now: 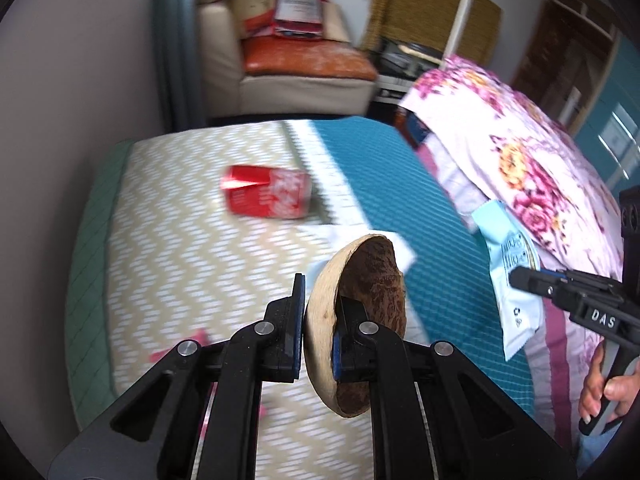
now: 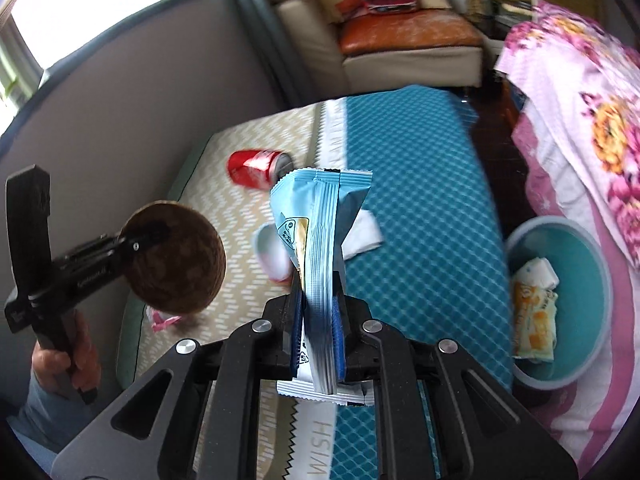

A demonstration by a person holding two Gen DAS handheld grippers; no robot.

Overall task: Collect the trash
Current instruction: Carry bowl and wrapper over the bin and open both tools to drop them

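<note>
My left gripper (image 1: 320, 300) is shut on the rim of a half coconut shell (image 1: 372, 276), tan outside and dark brown inside, held up above the bed. From the right wrist view the same shell (image 2: 180, 268) hangs at the left in that gripper (image 2: 132, 240). My right gripper (image 2: 318, 280) is shut on a light blue snack wrapper (image 2: 320, 208) that stands upright between its pads. In the left wrist view this wrapper (image 1: 516, 320) dangles from the right gripper (image 1: 520, 280). A crushed red can (image 2: 256, 170) lies on the zigzag bedcover.
A teal bin (image 2: 580, 256) with wrappers inside sits at the right on a floral quilt (image 2: 580, 120). On the bed lie a pink wrapper (image 2: 162, 320), a small white cup (image 2: 272, 252) and a white tissue (image 2: 366, 232). A sofa (image 1: 304, 60) stands behind.
</note>
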